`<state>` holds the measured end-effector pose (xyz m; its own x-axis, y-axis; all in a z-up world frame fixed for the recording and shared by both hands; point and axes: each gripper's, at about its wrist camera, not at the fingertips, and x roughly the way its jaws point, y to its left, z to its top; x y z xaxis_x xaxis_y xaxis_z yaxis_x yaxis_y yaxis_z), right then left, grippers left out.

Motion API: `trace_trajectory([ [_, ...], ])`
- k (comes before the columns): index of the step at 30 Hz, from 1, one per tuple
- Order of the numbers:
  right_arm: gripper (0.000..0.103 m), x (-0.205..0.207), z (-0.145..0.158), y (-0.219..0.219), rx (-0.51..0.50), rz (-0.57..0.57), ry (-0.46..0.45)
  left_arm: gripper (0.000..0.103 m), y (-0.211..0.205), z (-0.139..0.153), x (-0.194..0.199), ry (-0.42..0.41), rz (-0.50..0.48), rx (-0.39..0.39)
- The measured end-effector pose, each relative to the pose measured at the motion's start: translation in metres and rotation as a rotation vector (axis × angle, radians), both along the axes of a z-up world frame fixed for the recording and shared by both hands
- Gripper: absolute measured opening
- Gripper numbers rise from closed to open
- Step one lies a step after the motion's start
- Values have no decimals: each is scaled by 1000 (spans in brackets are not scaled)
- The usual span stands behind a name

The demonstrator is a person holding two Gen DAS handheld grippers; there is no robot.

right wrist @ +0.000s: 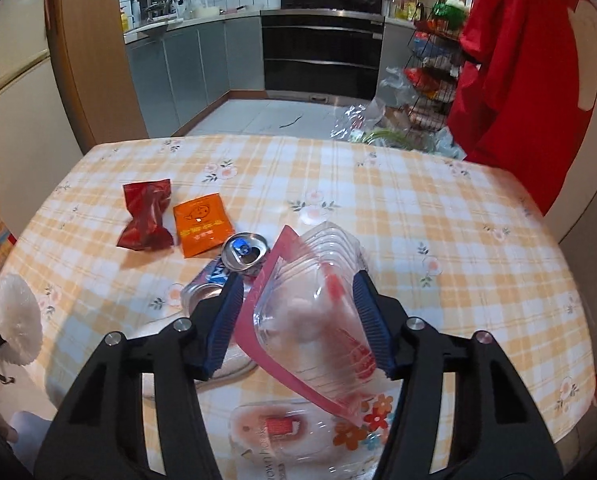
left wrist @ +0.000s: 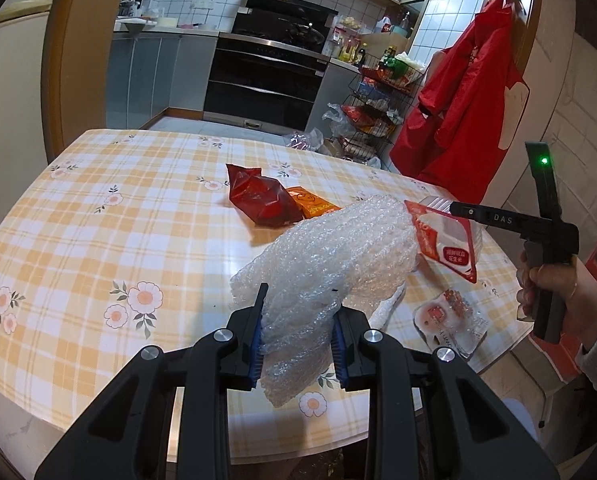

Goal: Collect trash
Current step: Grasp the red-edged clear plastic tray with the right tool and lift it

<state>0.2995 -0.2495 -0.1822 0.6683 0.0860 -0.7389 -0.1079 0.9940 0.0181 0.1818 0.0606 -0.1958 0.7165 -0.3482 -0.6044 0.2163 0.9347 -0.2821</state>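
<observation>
My left gripper (left wrist: 297, 322) is shut on a wad of clear bubble wrap (left wrist: 330, 256) and holds it above the checked table (left wrist: 98, 240). The bubble wrap also shows at the left edge of the right wrist view (right wrist: 12, 318). My right gripper (right wrist: 298, 312) is shut on a clear plastic tray with a red film lid (right wrist: 314, 312), lifted off the table; it shows in the left wrist view (left wrist: 448, 240) too. On the table lie a dark red foil wrapper (right wrist: 146, 216), an orange sachet (right wrist: 202, 228), a crushed can (right wrist: 234, 258) and a clear packet with a red label (right wrist: 298, 436).
A kitchen with an oven (right wrist: 322, 52) and grey cabinets lies beyond the table. A wire rack of goods (left wrist: 374, 104) and a red apron (left wrist: 466, 100) stand at the right. Plastic bags (right wrist: 362, 120) lie on the floor behind the table.
</observation>
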Motion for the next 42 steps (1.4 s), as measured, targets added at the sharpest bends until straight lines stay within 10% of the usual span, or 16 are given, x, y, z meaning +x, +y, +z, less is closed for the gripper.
trace_trajectory([
  [14,55,-33,38,-3,147,36,-49,26,-10,21,-31,-37,-39,9],
  [16,26,-40,44,1,146,54,-60,26,-8,24,-36,-40,-34,8],
  [21,24,-48,44,10,116,84,-16,26,-5,28,-46,-49,-22,3],
  [31,58,-61,5,-23,110,10,47,26,-2,29,-65,-48,-8,-6],
  [42,73,-66,-34,-85,94,-84,91,26,-11,15,-56,0,-11,-5],
])
